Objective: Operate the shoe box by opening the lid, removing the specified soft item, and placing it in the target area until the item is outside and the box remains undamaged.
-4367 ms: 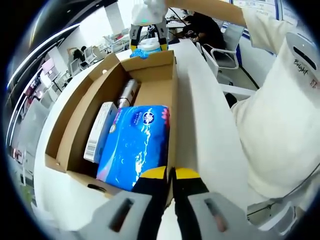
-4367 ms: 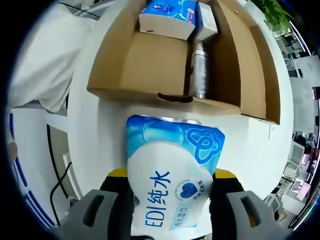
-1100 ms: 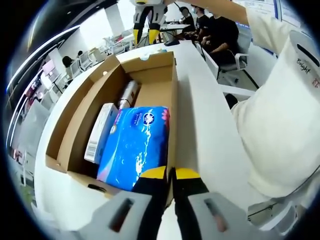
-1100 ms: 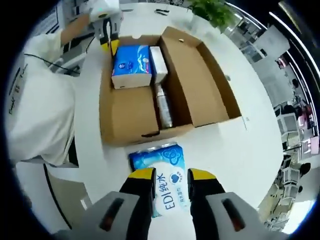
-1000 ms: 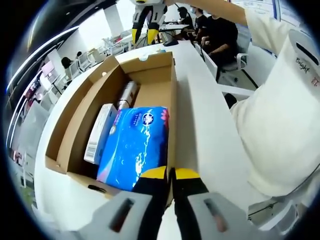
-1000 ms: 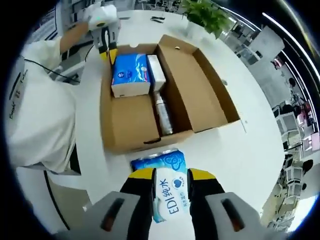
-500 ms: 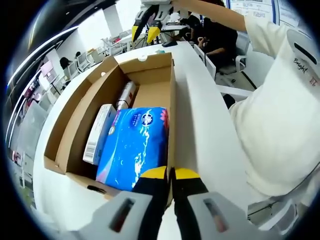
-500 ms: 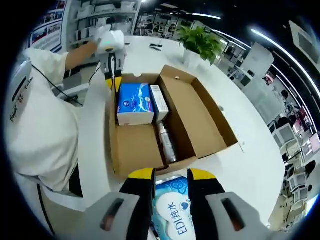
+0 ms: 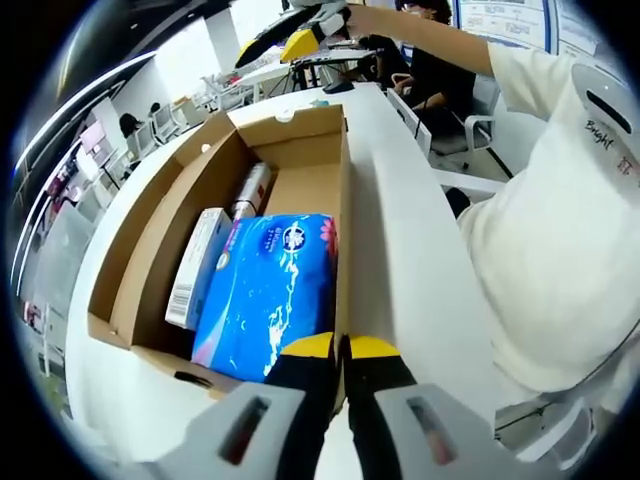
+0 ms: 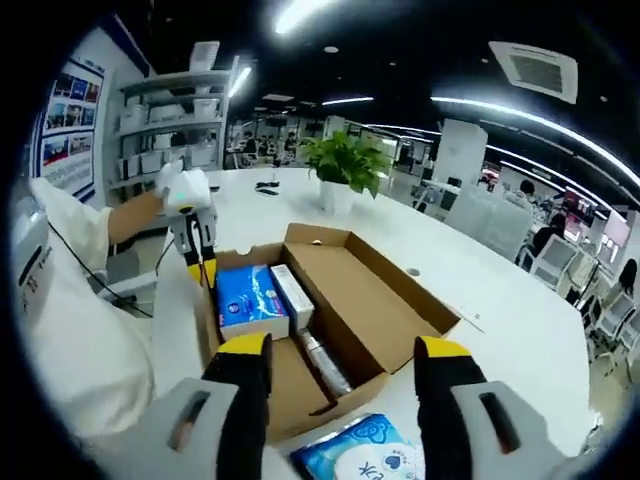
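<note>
While my left gripper [image 9: 340, 350] keeps its jaws pressed together on the near wall of the open shoe box [image 9: 345, 190], I see a blue tissue pack [image 9: 265, 290], a white carton [image 9: 197, 265] and a metal bottle [image 9: 254, 188] inside. My right gripper [image 10: 343, 365] hangs above with jaws spread, holding nothing; the blue-and-white wet wipes pack [image 10: 360, 455] lies on the white table [image 10: 520, 330] just outside the box.

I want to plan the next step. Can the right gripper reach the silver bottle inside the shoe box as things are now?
Probably yes. The right gripper is open and empty above the open shoe box. The silver bottle lies uncovered beside the white carton, though the gap there looks narrow.
</note>
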Demonstrator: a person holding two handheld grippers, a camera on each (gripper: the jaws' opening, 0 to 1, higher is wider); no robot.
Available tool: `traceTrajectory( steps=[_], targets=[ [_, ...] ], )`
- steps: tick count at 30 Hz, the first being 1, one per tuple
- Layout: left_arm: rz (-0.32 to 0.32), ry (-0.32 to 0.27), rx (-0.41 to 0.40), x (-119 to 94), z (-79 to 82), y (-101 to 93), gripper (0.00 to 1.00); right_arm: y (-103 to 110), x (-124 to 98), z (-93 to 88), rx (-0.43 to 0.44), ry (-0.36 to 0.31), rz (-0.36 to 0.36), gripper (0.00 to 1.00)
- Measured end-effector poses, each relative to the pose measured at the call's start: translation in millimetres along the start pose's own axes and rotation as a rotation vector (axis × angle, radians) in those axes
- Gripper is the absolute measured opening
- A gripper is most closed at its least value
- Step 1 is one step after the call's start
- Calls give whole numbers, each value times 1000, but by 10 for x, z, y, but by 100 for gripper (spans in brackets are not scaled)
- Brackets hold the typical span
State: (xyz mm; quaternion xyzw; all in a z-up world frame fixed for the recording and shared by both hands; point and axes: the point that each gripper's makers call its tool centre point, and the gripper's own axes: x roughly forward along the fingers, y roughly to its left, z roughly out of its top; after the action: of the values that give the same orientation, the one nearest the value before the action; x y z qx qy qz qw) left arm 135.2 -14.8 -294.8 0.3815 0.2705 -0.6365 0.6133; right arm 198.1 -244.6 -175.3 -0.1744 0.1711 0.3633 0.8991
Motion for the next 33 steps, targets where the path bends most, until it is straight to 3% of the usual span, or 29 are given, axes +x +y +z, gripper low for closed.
traceTrajectory(
  steps=[1, 3, 5, 7, 9, 11, 12, 14, 19, 20, 22, 23, 25, 28, 30, 33],
  targets=[
    [0, 2, 1, 2, 0, -4, 2, -71, -3, -27, 59, 7, -40, 49],
    [-2, 6, 1, 6, 1, -9, 2, -97, -18, 42, 54, -48, -53, 43],
    [1, 7, -1, 9, 3, -12, 2, -99, -33, 54, 35, -63, -73, 46],
    [-1, 6, -3, 10, 4, -18, 2, -172, -65, 43, 7, -48, -159, 50],
    [-10, 15, 0, 16, 8, -23, 2, -97, -64, 81, 31, -66, -125, 55],
    [-17, 21, 2, 18, 5, -31, 2, -69, -50, 104, 127, -96, -97, 48],
    [-27, 22, 3, 20, 6, -35, 2, -32, -33, 64, 91, -66, -75, 43],
    [-38, 21, -7, 21, 5, -38, 1, -34, 6, 52, 51, -63, -109, 43],
    [-39, 19, 5, 19, 3, -58, 1, 98, 101, 48, 39, -55, -110, 42],
    [-39, 18, 3, 17, 0, -45, 1, 39, 104, 3, 10, -8, -173, 38],
    [-37, 17, 4, 13, -5, -34, 1, -29, 101, -6, -62, 28, -242, 19],
    [-35, 16, 3, 13, -5, -33, 1, -30, 113, 27, -72, 28, -264, 19],
    [-33, 14, 9, 12, -5, -33, 1, 11, 144, 58, -73, 33, -238, 24],
    [-37, 12, 0, 9, -6, -29, 1, 67, 173, 110, -92, 47, -221, 19],
    [-37, 8, -2, 9, -5, -29, 1, 47, 170, 83, -72, 78, -252, 19],
    [-35, 11, 3, 12, -5, -31, 1, 80, 211, 94, -48, 70, -229, 21]
  ],
)
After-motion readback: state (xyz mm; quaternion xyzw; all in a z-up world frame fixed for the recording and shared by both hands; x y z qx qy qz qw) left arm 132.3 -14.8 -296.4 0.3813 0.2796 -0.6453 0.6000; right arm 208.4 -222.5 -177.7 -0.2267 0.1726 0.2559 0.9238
